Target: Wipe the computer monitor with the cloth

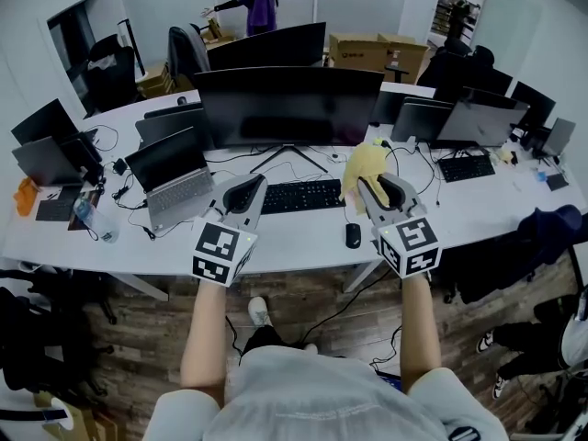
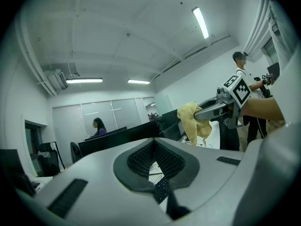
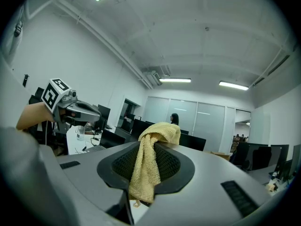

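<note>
The wide black monitor (image 1: 289,107) stands on the white desk (image 1: 303,246), screen dark, straight ahead of both grippers. My right gripper (image 1: 377,189) is shut on a yellow cloth (image 1: 363,168), held up just before the monitor's lower right part. In the right gripper view the cloth (image 3: 150,159) bunches over the right gripper (image 3: 157,142) and hangs down between its pads. My left gripper (image 1: 246,191) is level with it, below the monitor's left half. In the left gripper view the left gripper (image 2: 154,145) is shut on nothing, and the cloth (image 2: 197,119) dangles off to the right.
A black keyboard (image 1: 301,196) and a mouse (image 1: 354,235) lie under the grippers. A grey laptop (image 1: 179,186) stands at the left, with more monitors and laptops at both desk ends. A person in purple (image 1: 260,3) stands behind. Cables run across the desk.
</note>
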Demonstrator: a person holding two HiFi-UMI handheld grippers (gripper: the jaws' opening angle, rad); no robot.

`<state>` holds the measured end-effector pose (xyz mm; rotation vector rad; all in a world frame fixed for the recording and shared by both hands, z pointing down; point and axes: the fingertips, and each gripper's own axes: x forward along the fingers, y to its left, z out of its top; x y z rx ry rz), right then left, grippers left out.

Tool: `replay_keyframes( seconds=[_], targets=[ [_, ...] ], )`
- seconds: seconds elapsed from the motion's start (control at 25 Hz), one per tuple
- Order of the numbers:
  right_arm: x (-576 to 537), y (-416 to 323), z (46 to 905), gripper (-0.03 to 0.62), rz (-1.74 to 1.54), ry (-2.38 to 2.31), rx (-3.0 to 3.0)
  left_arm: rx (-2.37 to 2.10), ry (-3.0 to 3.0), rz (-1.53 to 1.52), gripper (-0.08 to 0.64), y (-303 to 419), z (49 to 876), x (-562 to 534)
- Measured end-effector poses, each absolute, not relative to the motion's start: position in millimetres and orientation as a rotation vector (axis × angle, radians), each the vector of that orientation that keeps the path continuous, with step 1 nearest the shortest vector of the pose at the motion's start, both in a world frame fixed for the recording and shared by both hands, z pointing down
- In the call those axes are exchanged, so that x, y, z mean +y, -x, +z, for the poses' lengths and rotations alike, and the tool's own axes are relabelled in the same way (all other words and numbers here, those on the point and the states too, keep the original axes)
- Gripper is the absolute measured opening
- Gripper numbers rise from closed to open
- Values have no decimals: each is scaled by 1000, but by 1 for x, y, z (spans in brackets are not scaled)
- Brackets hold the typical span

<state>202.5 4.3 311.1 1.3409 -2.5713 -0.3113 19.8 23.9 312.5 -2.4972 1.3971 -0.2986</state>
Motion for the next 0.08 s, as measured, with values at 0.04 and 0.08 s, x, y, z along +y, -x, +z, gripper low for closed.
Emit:
replay_keyframes(
  seconds=[0.04,0.08],
  targets=[
    [3,-201,311,106,-312,-1337,-2574,1401,2497,-299,18,-19,313,23],
    [2,-200,311,106,-312,-1333,-2577,1404,2497,-299,18,-18,313,22]
  ],
)
